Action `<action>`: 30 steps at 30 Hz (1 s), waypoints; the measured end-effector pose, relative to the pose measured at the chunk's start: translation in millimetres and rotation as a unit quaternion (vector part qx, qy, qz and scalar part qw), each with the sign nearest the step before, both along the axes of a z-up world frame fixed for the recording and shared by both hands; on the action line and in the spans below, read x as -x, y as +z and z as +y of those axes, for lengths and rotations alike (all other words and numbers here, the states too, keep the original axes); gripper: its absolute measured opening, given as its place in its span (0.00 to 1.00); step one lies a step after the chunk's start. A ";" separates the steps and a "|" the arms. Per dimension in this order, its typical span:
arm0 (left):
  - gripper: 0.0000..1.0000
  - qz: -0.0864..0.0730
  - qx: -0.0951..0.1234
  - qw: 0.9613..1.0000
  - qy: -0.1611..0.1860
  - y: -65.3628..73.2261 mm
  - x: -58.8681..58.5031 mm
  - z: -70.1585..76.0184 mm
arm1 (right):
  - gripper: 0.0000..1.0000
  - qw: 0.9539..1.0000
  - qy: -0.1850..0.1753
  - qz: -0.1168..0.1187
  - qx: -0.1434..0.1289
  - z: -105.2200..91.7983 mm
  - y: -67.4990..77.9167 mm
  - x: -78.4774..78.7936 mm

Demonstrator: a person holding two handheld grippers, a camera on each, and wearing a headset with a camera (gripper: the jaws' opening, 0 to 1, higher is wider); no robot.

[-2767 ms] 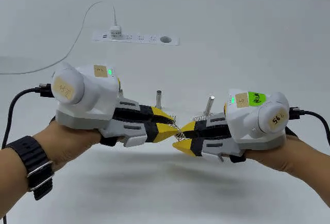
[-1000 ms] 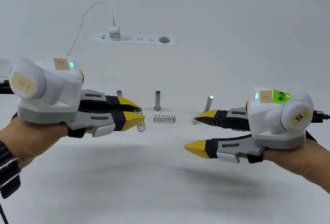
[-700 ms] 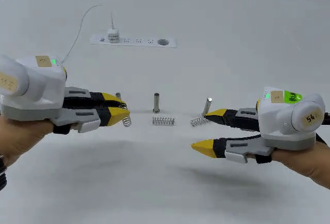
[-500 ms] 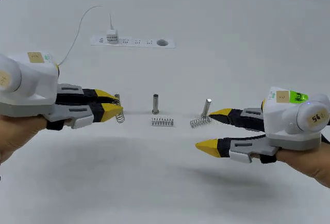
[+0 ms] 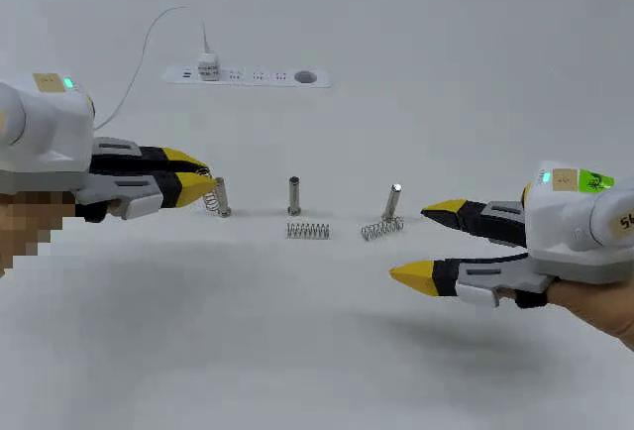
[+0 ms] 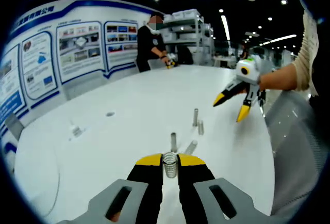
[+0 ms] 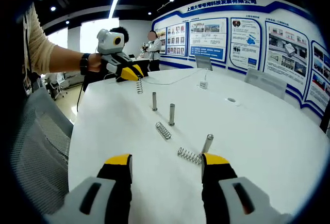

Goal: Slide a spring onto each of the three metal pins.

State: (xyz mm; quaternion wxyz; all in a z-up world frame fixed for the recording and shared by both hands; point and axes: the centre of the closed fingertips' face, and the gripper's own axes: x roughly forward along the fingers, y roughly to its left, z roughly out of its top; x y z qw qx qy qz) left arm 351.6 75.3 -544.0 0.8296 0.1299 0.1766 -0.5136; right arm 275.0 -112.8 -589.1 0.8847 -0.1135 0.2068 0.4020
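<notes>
Left gripper (image 5: 205,182) is clamped on a spring (image 6: 169,164), held right next to the left pin (image 5: 223,197); right gripper (image 5: 414,244) is spread wide, holding nothing. The other two lie flat on the table (image 5: 297,351); middle spring (image 5: 308,231) just in front of the middle pin (image 5: 294,195), right spring (image 5: 381,228) against the foot of the right pin (image 5: 393,200).

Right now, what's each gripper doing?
Left gripper: shut on a spring.
Right gripper: open, holding nothing.

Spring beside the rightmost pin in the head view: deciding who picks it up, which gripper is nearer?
Right. The right gripper sits open just beside that spring; the left gripper is at the far pin, shut on a second spring.
</notes>
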 end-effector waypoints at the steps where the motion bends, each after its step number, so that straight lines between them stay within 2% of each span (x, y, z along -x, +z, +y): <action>1: 0.09 -0.001 -0.001 1.000 0.001 0.3 -1.8 0.2 | 0.56 1.000 -0.002 0.000 0.000 -0.7 -0.2 0.0; 13: 0.09 -0.005 -0.008 1.000 0.011 1.5 -22.0 2.5 | 0.58 1.000 -0.016 0.005 -0.004 -5.9 -3.5 0.1; 15: 0.09 -0.007 -0.010 1.000 0.012 1.6 -25.3 1.7 | 0.58 1.000 -0.019 0.008 -0.009 -6.2 -3.0 -0.5; 16: 0.09 -0.008 -0.010 1.000 0.013 1.7 -27.5 1.1 | 0.58 0.999 -0.022 0.011 -0.020 -5.5 -1.5 -0.8; 19: 0.09 -0.009 -0.010 1.000 0.015 1.3 -32.3 -0.9 | 0.59 1.000 -0.023 0.009 -0.017 -6.6 -1.8 -1.7; 30: 0.09 -0.006 -0.020 1.000 0.011 -7.0 -38.5 -5.8 | 0.60 0.999 -0.026 0.010 -0.022 -7.0 -1.1 -0.7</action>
